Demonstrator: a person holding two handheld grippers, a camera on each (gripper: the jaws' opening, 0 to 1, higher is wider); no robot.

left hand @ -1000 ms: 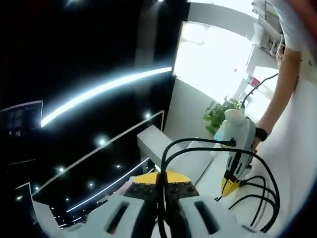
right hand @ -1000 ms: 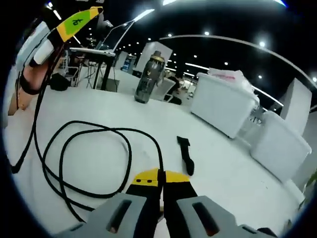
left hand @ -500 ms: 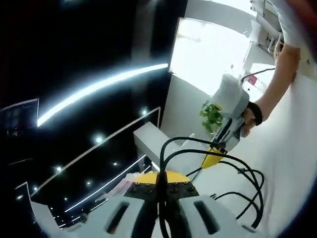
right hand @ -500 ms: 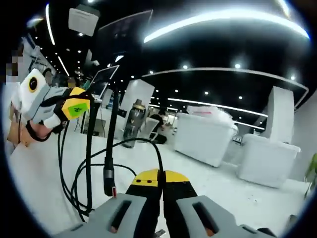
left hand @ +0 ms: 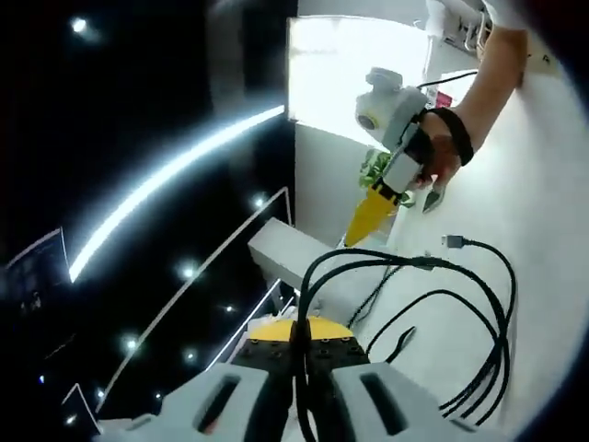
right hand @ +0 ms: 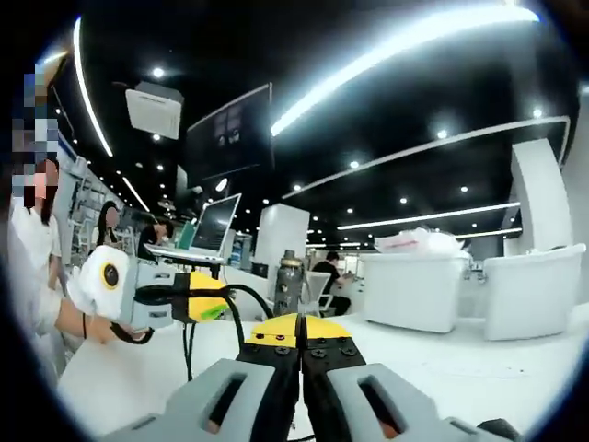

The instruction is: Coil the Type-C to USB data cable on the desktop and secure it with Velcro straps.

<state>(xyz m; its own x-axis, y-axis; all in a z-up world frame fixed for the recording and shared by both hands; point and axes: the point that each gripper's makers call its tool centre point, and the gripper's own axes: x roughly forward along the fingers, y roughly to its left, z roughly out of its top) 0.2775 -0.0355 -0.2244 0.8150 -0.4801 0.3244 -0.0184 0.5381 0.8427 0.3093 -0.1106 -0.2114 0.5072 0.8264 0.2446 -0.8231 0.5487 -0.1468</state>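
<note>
left gripper [left hand: 301, 343] is clamping the black data cable [left hand: 479, 304] between closed jaws; in the left gripper view the cable is looping out from the tips and hanging in several coils over the white desktop [left hand: 543, 230], with a connector end [left hand: 453, 242] sticking out near the top of the loops. right gripper [left hand: 368, 219] is showing up there too, held in a hand [left hand: 440, 158], yellow tips together. in the right gripper view the right gripper's [right hand: 301, 343] jaws are sitting closed with nothing visible between them. no readable labels or writing.
</note>
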